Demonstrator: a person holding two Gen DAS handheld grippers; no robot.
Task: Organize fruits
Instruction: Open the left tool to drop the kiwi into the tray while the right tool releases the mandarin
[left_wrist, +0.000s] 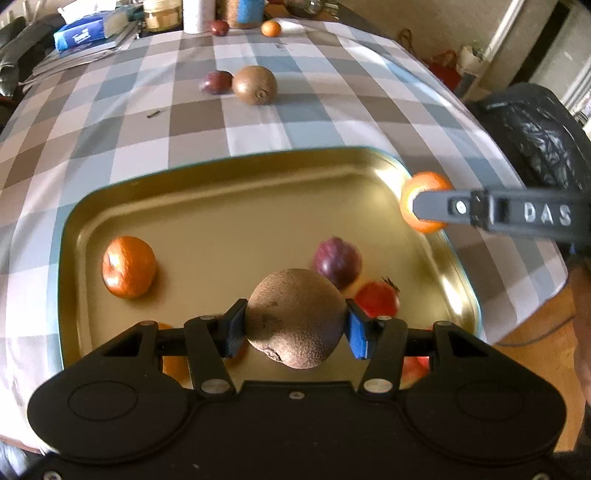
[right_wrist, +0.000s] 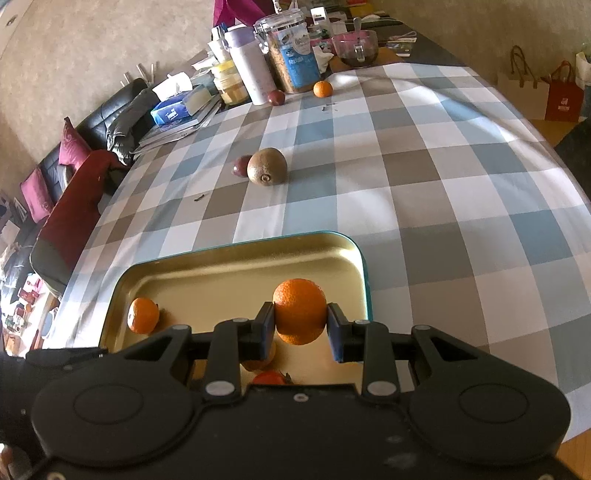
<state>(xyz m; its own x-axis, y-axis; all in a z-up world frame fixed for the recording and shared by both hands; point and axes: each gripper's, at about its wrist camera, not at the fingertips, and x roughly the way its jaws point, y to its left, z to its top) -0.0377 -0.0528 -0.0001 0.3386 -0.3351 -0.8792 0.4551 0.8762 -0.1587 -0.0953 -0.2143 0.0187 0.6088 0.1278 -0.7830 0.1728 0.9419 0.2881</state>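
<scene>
Left wrist view — fingers (left_wrist: 295, 326) clamp kiwi (left_wrist: 295, 317); right fingers (right_wrist: 300, 328) clamp orange (right_wrist: 300, 311) over tray rim (right_wrist: 364, 280).

Kiwi (left_wrist: 295, 317) between fingers (left_wrist: 232, 328) over gold tray (left_wrist: 229, 206)

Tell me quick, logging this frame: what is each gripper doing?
Left gripper: closed on a kiwi.
Right gripper: closed on an orange.

Fruits (left_wrist: 128, 267) in tray (left_wrist: 229, 206)
</scene>
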